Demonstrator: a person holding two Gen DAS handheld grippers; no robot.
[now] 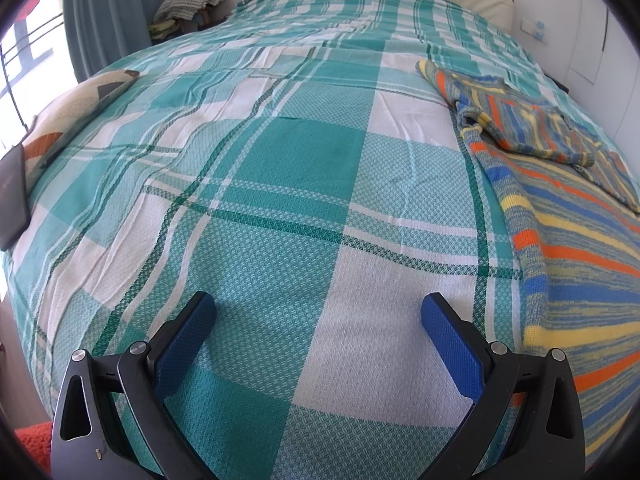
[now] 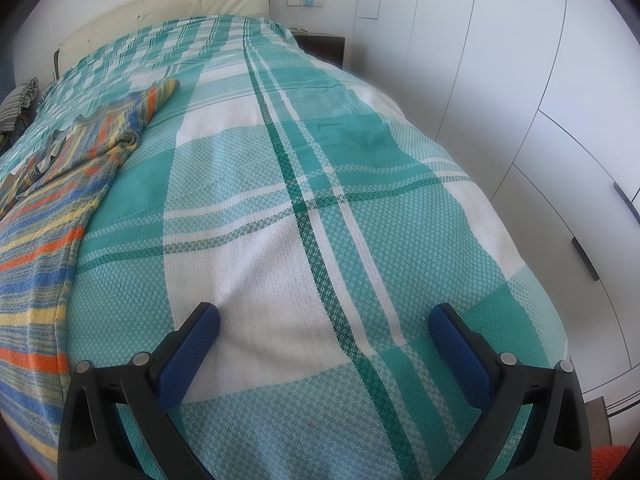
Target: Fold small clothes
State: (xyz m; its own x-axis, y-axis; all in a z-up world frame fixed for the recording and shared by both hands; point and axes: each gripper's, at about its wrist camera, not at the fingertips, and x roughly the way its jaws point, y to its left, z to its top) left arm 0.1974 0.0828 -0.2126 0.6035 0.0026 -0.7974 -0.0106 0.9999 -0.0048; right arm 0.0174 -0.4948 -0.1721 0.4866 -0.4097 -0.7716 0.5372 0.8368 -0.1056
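A striped knit sweater (image 1: pixel 560 208) in blue, orange, yellow and grey lies flat on the bed, at the right of the left wrist view. Its sleeve is folded across the chest. It also shows at the left of the right wrist view (image 2: pixel 44 216). My left gripper (image 1: pixel 318 308) is open and empty, over the bedspread to the left of the sweater. My right gripper (image 2: pixel 324 318) is open and empty, over the bedspread to the right of the sweater.
The bed has a teal and white plaid bedspread (image 1: pixel 280 160). A patterned cushion (image 1: pixel 72 108) and a dark flat object (image 1: pixel 14 196) lie at its left edge. A cream headboard (image 2: pixel 160 12) is at the far end. White wardrobe doors (image 2: pixel 520 120) stand to the right.
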